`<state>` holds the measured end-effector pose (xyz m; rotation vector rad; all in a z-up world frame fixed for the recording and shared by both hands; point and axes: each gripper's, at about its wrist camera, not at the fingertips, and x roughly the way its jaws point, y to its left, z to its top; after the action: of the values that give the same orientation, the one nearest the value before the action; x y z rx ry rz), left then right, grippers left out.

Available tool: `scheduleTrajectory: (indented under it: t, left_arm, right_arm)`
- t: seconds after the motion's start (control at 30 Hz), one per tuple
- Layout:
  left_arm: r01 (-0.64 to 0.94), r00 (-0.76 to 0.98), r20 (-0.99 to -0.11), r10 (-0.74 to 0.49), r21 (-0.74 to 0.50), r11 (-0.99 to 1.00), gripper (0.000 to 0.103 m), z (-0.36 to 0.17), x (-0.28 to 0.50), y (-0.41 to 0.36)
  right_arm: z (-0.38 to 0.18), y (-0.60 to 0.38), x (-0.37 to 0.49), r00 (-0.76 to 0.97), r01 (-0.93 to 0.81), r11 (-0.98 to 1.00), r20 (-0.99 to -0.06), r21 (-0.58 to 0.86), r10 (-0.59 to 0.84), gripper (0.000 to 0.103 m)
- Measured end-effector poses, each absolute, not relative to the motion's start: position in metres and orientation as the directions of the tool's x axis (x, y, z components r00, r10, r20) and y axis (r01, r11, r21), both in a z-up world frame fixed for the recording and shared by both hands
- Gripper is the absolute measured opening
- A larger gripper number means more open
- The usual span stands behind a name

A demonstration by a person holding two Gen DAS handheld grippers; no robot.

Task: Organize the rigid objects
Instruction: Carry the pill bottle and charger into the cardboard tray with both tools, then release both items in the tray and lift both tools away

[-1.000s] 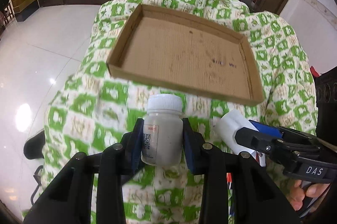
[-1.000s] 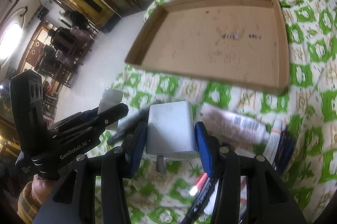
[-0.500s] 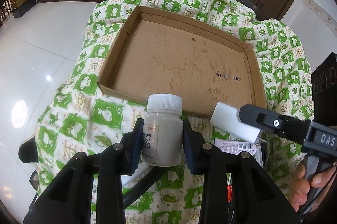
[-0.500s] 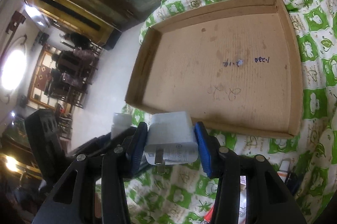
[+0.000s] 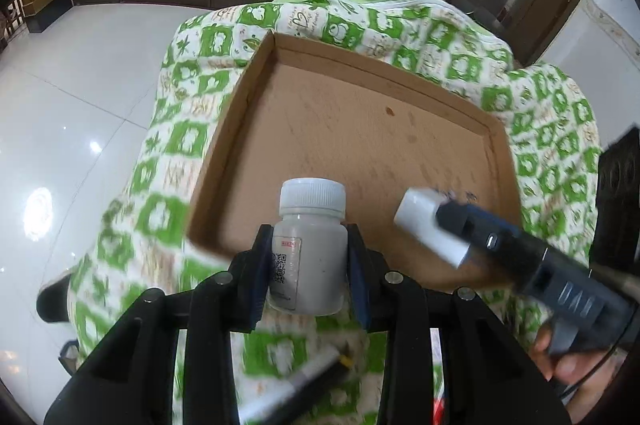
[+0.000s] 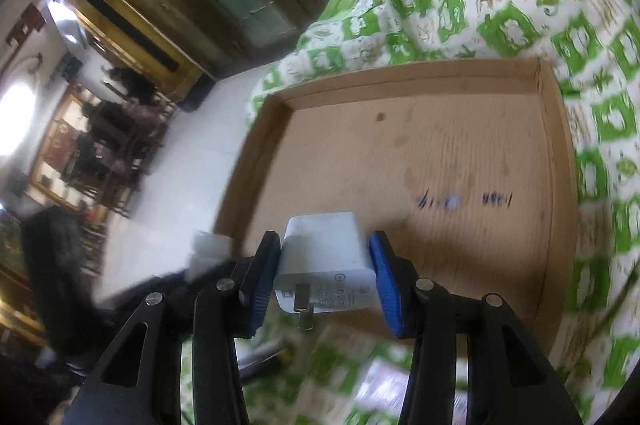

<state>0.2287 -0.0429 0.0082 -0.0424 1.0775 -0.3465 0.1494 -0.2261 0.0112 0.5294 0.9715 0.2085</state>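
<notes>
Since 1 s ago both my hands carried fwd: the cardboard tray (image 5: 360, 129) went from 12 o'clock ahead to right under the loads. My left gripper (image 5: 308, 257) fingers are partly closed, clamped on the white pill bottle (image 5: 310, 249), upright over tray's near edge at 6 o'clock. Right gripper (image 6: 324, 265) is likewise pinching the white charger (image 6: 326, 257), prongs toward me, over tray's 6 o'clock rim. Risks: the two grippers are near each other, could bump; bottle may tip and roll if let go high; charger could snag on the tray wall. Tray sits on the soft green quilt (image 5: 180, 145), may shift.
</notes>
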Motion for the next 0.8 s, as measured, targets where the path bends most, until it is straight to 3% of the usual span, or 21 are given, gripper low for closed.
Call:
scheduleTrajectory:
  t: [0.6,0.7,0.73,0.8]
  left_arm:
    - [0.272,0.397,-0.889,-0.228,-0.123,0.954,0.032,-0.03,0.27,-0.047]
    - [0.26,0.389,-0.89,-0.236,-0.14,0.955,0.039,-0.027,0.267,-0.044]
    - [0.257,0.392,-0.889,-0.237,-0.141,0.956,0.042,-0.024,0.264,-0.041]
    - [0.246,0.411,-0.881,-0.236,-0.143,0.959,0.043,-0.013,0.255,-0.034]
  right_arm:
    - [-0.023,-0.195,0.155,0.56,-0.019,0.912,-0.752,0.409,0.349,0.042]
    - [-0.021,-0.196,0.154,0.57,-0.026,0.91,-0.741,0.415,0.355,0.043]
    - [-0.019,-0.197,0.152,0.577,-0.024,0.91,-0.737,0.414,0.351,0.044]
    - [-0.012,-0.199,0.149,0.598,-0.021,0.913,-0.727,0.408,0.338,0.059]
